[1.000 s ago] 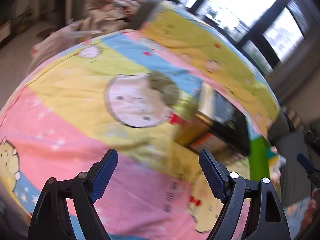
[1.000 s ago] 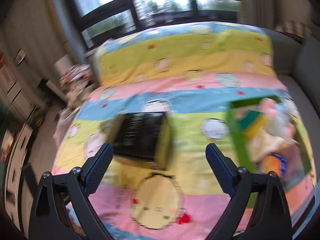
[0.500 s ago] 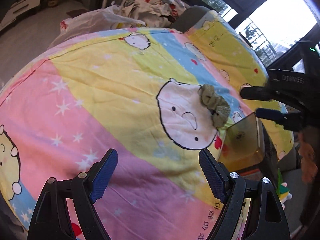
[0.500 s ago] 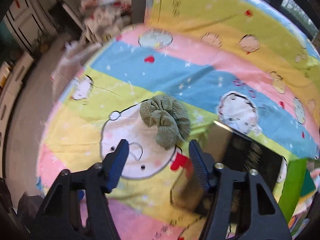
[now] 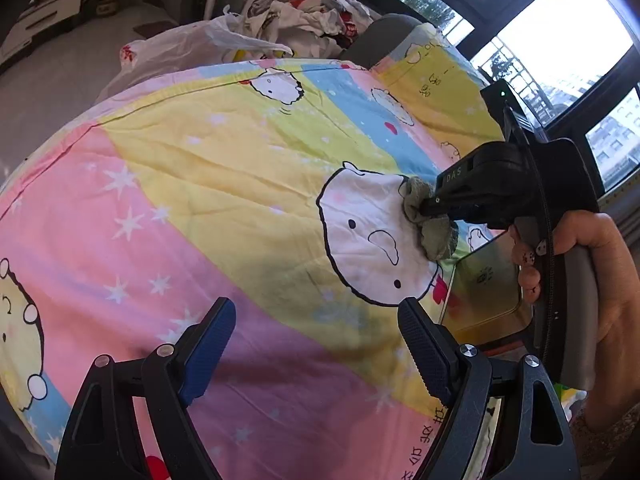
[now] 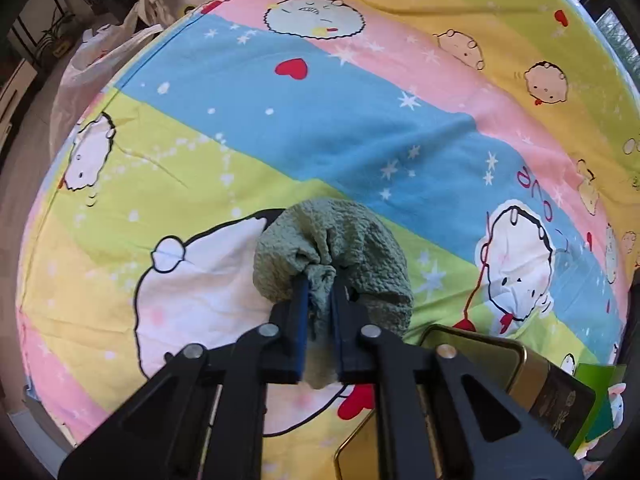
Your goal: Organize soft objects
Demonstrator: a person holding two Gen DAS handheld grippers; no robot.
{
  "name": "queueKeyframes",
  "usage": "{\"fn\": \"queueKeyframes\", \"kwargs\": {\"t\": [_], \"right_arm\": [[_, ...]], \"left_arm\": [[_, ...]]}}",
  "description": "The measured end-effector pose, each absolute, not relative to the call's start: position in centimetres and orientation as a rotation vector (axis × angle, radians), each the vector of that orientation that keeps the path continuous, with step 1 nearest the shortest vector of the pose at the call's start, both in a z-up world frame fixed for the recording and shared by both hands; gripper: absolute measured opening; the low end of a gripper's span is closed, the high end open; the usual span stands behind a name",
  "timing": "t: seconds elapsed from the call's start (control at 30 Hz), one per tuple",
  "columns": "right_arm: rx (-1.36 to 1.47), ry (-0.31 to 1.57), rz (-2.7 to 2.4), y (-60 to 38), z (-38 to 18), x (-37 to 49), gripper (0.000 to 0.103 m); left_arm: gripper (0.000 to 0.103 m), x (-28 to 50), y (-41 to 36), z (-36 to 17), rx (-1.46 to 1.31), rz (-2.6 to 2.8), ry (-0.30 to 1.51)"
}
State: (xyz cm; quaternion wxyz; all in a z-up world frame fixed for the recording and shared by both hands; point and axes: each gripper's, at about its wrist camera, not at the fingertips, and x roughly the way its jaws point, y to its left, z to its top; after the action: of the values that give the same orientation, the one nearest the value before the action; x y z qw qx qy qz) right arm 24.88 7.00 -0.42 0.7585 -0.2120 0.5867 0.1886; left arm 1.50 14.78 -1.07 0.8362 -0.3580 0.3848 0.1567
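Observation:
A crumpled grey-green soft cloth (image 6: 340,244) lies on the cartoon-print bedspread (image 6: 360,112), over a white cartoon face. My right gripper (image 6: 320,284) points steeply down and is shut on the cloth's middle, with fabric bunched between its blue pads. In the left wrist view the same cloth (image 5: 434,236) shows under the right gripper (image 5: 424,210), which a hand (image 5: 608,280) holds. My left gripper (image 5: 316,348) hovers open over the pink and yellow stripes, nearer the camera than the cloth, with nothing between its fingers.
A gold tin with a dark printed side (image 6: 492,364) lies on the bed right beside the cloth. A green box with toys (image 6: 600,400) sits past it. A white plastic bag (image 5: 192,40) and a clothes pile (image 5: 316,4) lie beyond the bed's far edge.
My right gripper swung down onto the green cloth and closed on it. My left gripper dropped slightly early on, then held still.

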Motion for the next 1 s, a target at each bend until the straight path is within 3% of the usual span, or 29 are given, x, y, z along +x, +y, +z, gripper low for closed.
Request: {"fn": "queueKeyframes", "kwargs": {"t": [0.23, 0.4, 0.57, 0.73, 0.93, 1.0], "right_arm": [[-0.253, 1.193, 0.549, 4.5, 5.5, 22.2, 0.007], [-0.101, 1.086, 0.67, -0.5, 11.5, 16.4, 0.007], [-0.09, 1.004, 0.643, -8.3, 14.1, 10.1, 0.007], [-0.129, 1.009, 0.496, -14.9, 11.6, 5.5, 0.008], [-0.057, 1.15, 0.4, -18.7, 3.9, 4.5, 0.01], [0.005, 1.19, 0.412, -19.4, 2.1, 4.8, 0.018]], "left_arm": [[0.084, 1.4, 14.9, -1.2, -0.757, 0.338, 0.819], [0.084, 1.3, 14.6, -1.1, -0.725, 0.339, 0.83], [0.084, 1.0, 13.2, 0.0, -0.71, 0.267, 0.837], [0.084, 0.6, 10.1, 1.6, -0.647, 0.19, 0.844], [0.084, 0.2, 6.6, 1.7, -0.597, 0.105, 0.897], [0.084, 0.0, 5.4, 1.6, -0.569, 0.079, 0.921]]}}
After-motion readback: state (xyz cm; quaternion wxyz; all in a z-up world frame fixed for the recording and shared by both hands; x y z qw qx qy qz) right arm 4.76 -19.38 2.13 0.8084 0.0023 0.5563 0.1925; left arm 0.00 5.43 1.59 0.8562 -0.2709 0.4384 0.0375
